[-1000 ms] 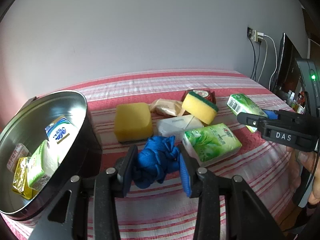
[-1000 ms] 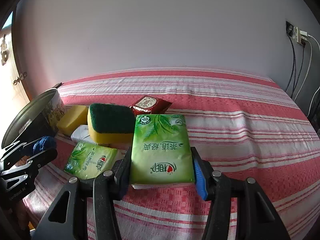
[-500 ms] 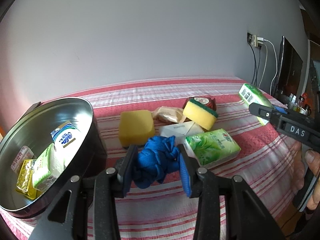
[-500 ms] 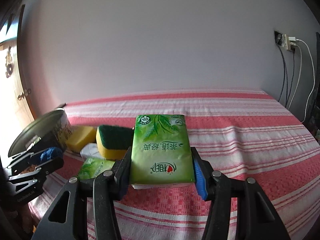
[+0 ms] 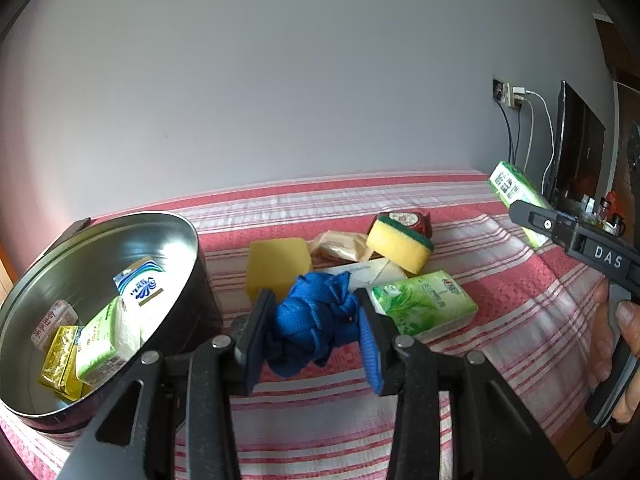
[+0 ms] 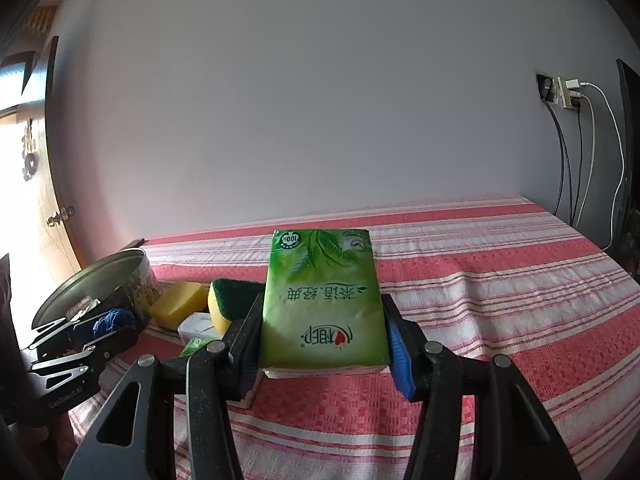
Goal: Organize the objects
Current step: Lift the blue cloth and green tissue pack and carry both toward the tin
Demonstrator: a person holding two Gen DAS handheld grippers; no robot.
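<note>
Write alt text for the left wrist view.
Left gripper fingers clamp a crumpled blue cloth above the red-striped tablecloth. A round metal tin holding packets sits left; yellow sponges and a green tissue pack lie beyond.

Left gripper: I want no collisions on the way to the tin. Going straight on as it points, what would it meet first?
Probably the plain yellow sponge just beyond the held blue cloth; depth is uncertain.

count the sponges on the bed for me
2. A plain yellow sponge lies beside the metal tin; a green-topped scrub sponge sits tilted on the packets to its right. More could hide behind the left claw and its blue cloth.
</note>
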